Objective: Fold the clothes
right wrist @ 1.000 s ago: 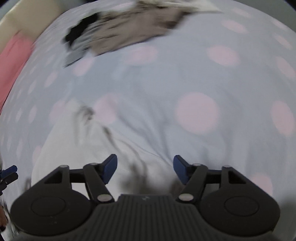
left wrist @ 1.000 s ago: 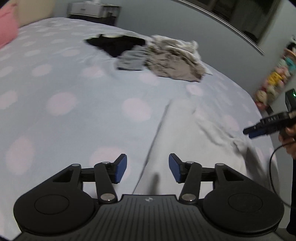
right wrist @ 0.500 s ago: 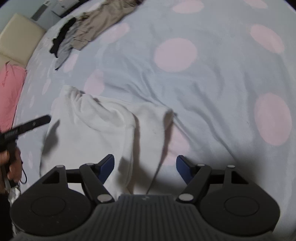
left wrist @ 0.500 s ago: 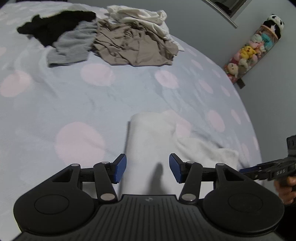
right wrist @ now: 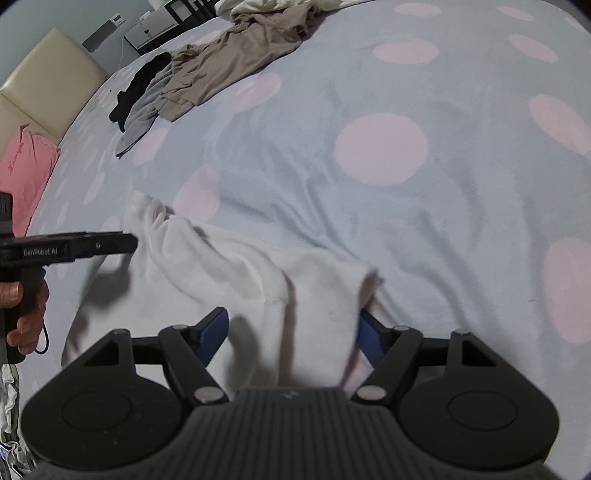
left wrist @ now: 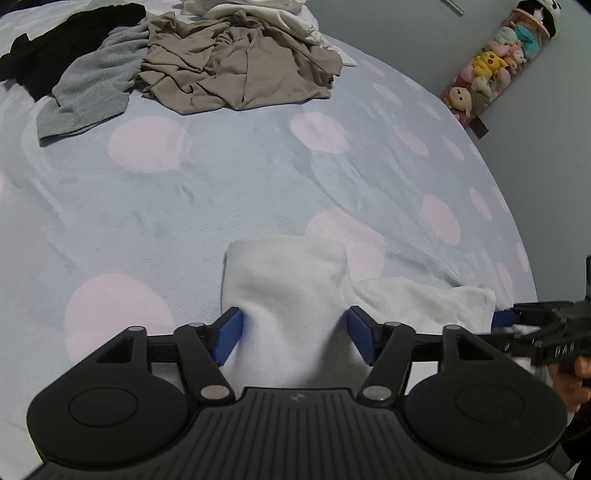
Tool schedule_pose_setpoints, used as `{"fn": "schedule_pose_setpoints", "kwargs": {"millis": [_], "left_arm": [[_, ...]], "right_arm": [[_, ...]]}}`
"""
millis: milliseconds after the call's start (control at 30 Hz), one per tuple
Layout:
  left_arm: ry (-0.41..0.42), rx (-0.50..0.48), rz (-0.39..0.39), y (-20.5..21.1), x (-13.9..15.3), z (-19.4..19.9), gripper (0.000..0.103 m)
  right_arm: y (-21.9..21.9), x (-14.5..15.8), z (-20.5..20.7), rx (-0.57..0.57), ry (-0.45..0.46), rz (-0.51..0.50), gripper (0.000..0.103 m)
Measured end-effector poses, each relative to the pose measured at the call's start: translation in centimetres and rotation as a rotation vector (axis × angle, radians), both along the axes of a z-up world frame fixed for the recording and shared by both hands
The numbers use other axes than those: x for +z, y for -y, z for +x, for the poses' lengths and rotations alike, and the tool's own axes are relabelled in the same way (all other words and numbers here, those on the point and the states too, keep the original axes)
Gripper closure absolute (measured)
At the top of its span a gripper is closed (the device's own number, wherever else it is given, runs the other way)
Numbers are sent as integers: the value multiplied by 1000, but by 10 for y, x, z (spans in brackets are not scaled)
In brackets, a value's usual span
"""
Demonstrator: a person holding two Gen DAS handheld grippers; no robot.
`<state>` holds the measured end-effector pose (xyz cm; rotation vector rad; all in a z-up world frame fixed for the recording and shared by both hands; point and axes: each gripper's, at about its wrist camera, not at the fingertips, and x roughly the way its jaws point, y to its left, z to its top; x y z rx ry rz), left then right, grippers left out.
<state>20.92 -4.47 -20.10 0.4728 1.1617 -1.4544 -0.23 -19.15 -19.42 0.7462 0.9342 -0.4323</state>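
Observation:
A white fleecy garment (left wrist: 288,280) lies crumpled on the pale blue, pink-dotted bedspread (left wrist: 221,177). My left gripper (left wrist: 293,334) points down at its near left part. Its jaws are opening, with a fold of the white cloth lying between the blue pads, which do not pinch it. In the right wrist view the same garment (right wrist: 229,266) stretches left to right. My right gripper (right wrist: 291,336) stands wide over its right end, cloth between the fingers but not squeezed. Each gripper shows in the other's view: the right one (left wrist: 509,317) and the left one (right wrist: 125,242).
A pile of clothes sits at the far side of the bed: beige (left wrist: 236,70), grey knit (left wrist: 96,88), black (left wrist: 66,29) and white (left wrist: 258,11). A tube of plush toys (left wrist: 495,62) hangs on the wall. A pink pillow (right wrist: 22,173) lies by the cream headboard (right wrist: 48,81).
Both grippers have come down onto the white garment. The left one swung across the bed towards it and its jaws have widened. The right jaws have also spread a little.

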Motion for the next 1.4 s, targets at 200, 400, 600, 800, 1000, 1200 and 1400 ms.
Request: {"fn": "schedule_pose_setpoints", "kwargs": {"millis": [200,400,600,800,1000,1200,1400], "left_arm": [[40,32,-38,-6,13,4,43],[31,62,-15,0,4,20,44],[8,32,-9,12,-5,14,44],[2,-16,-28,14,2,3,93],[-25,86,-140,-11,26,12,94],[-31,237,-298,-74,67,21,94],[25,378,-411,-142,114,27,94]], "right_arm": [[-5,1,4,11,5,-35,26],[-6,1,2,14,12,-45,27],[-10,-1,7,68,16,-71,26],[-17,-4,12,101,-16,-139,53],[-18,10,12,131,54,-131,87],[-23,38,14,184,165,-154,88],[-41,82,25,350,305,-269,88]]}}
